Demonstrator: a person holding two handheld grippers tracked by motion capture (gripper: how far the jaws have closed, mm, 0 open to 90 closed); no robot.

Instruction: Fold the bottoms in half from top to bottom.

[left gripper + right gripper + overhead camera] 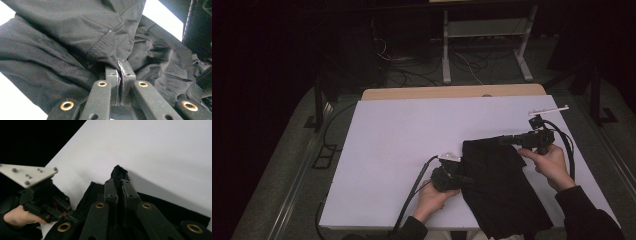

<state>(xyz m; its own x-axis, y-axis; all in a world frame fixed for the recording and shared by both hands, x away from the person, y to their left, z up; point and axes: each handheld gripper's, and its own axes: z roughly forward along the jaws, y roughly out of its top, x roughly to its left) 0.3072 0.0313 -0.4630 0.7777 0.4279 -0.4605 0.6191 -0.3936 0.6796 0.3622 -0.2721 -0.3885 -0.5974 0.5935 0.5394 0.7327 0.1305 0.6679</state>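
Observation:
A black garment (499, 185) lies on the right half of the white table top (402, 135), and its lower end hangs over the front edge. My left gripper (466, 179) is shut on the garment's left edge; in the left gripper view the jaws pinch a fold of stitched black fabric (100, 37) at the left gripper (120, 66). My right gripper (506, 140) is shut on the garment's upper edge. A small tuft of cloth (118, 172) sticks out past the tips of the right gripper (119, 182), lifted slightly off the table.
The left gripper's grey plate (27, 175) and the hand holding it show at the left of the right gripper view. A thin white strip (548, 108) lies at the table's far right corner. Behind the table stand a metal frame (484, 45) and floor cables (412, 70).

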